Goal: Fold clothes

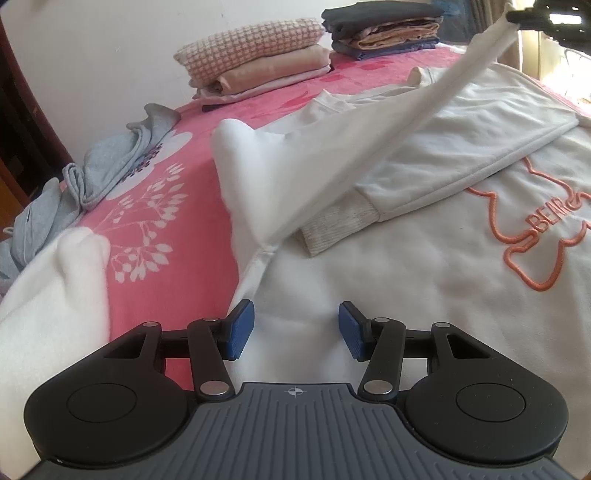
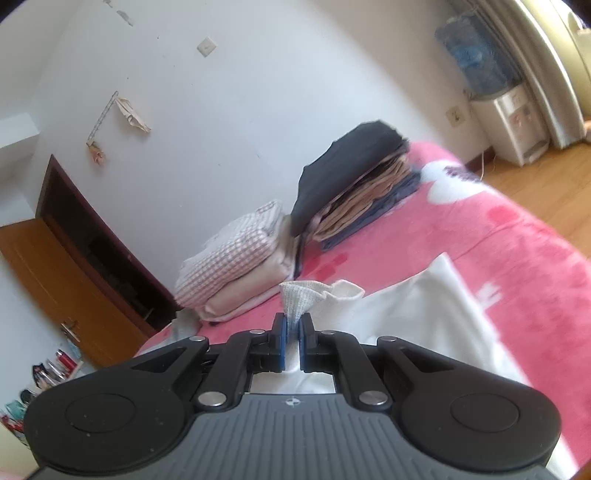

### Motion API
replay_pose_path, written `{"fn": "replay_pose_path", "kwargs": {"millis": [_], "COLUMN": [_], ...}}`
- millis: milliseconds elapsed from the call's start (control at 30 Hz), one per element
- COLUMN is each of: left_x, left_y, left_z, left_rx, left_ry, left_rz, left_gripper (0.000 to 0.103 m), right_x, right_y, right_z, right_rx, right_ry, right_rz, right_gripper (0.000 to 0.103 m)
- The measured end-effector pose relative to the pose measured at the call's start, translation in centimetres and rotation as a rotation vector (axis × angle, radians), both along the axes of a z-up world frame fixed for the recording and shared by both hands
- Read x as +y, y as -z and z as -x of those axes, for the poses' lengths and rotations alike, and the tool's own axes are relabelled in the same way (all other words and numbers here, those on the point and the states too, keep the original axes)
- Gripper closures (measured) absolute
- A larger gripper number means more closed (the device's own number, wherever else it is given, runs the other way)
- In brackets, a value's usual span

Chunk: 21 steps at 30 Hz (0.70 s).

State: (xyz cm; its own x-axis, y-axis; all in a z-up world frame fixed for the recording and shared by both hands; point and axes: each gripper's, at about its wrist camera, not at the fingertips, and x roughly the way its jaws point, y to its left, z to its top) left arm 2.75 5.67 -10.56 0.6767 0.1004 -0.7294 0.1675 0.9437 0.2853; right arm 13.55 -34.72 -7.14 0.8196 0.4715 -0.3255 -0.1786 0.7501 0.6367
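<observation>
**Sleeve lifted off sweatshirt, R claw on cuff**

R gripper (image 2: 293, 332): jaws nearly closed, pinching the ribbed cuff (image 2: 297, 297) of a white sleeve; cuff fans out just past the blue pads (image 2: 282, 341). Below and to the R of the claw the rest of the white cloth drops away onto the pink blanket (image 2: 498, 251).

L gripper (image 1: 296, 330): jaws wide, nothing between the pads (image 1: 240, 328). It hovers low over the sweatshirt (image 1: 406, 266), which lies flat straight ahead of and under the claw, on the blanket.

Sleeve (image 1: 369, 147) in L view: pulled taut, long axis diagonal, running from just ahead-L of the L claw up and away to far upper R, where the R gripper (image 1: 517, 16) shows at the frame edge w/ the sleeve end in it. Cuff end points up-R, shoulder end points back toward the L claw.

Sweatshirt's other sleeve is folded across the chest, its grey-ish ribbed cuff (image 1: 336, 225) ahead of the claw, slightly R. Orange bear outline w/ "BEAR" lettering (image 1: 546, 229) sits ahead-R.

Elsewhere: grey garment (image 1: 110, 166) crumpled ahead-L of the L claw; two folded stacks far ahead, a checked-top one (image 1: 255, 55) and a dark-top one (image 1: 384, 29). From the R claw, the same stacks lie ahead, checked one L, dark one R.
</observation>
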Motion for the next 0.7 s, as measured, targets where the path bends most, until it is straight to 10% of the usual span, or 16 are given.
{"fn": "replay_pose_path", "kwargs": {"millis": [233, 367, 533, 667, 700], "left_x": [-0.3, -0.3, -0.2, 0.3, 0.5], "left_y": [-0.7, -2.1, -2.7, -1.3, -0.9], "left_z": [0.4, 1.8, 1.2, -1.4, -2.0], "left_rx": [0.026, 0.014, -0.025, 0.011, 0.024], "left_ry": [0.007, 0.047, 0.032, -0.022, -0.041], "left_rz": [0.009, 0.040, 0.025, -0.012, -0.015], "left_gripper": [0.052, 0.052, 0.051, 0.051, 0.051], "right_x": [-2.1, -4.3, -5.2, -4.7, -4.2], "right_y": [5.3, 7.4, 8.0, 8.2, 8.0], "right_z": [-0.1, -0.6, -1.5, -2.3, -2.7], "right_rx": [0.204, 0.322, 0.372, 0.399, 0.397], "right_ry": [-0.007, 0.001, 0.013, 0.018, 0.007], "right_rz": [0.069, -0.093, -0.224, -0.287, -0.265], "right_gripper": [0.096, 0.091, 0.064, 0.066, 0.080]}}
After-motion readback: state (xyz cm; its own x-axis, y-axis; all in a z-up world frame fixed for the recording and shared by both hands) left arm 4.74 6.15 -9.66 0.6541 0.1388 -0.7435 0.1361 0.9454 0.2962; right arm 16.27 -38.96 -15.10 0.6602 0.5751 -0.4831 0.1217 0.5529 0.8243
